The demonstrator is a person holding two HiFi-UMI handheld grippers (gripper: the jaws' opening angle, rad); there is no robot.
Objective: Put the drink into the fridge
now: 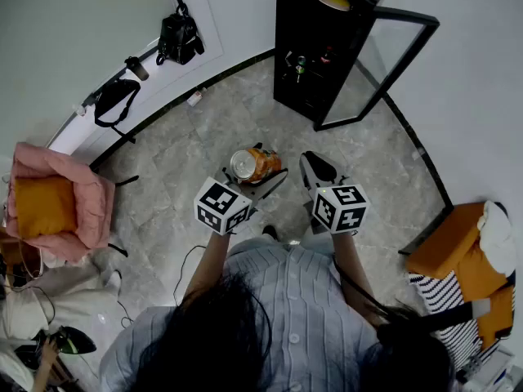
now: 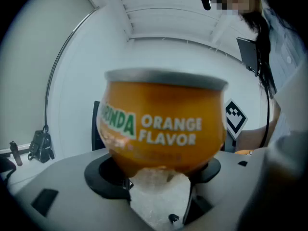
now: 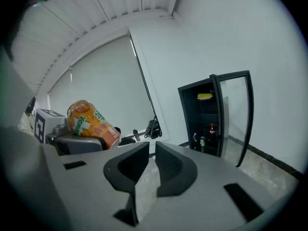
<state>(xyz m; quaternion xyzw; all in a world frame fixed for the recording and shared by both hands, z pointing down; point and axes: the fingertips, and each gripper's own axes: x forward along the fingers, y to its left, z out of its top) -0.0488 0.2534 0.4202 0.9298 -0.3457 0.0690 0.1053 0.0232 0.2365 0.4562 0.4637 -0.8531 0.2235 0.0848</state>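
Note:
An orange soda can labelled orange flavor sits between the jaws of my left gripper, which is shut on its sides, held up at chest height. It lies tilted, with its silver top toward the head camera. My right gripper is beside it to the right, jaws close together with nothing between them. From the right gripper view the can shows at the left. The black fridge stands ahead with its glass door swung open; its shelves hold a yellow item, a bottle and a green can.
A pink armchair with an orange cushion is at the left. Black bags hang on the white wall ledge. An orange seat with a striped cloth is at the right. Grey tiled floor lies between me and the fridge.

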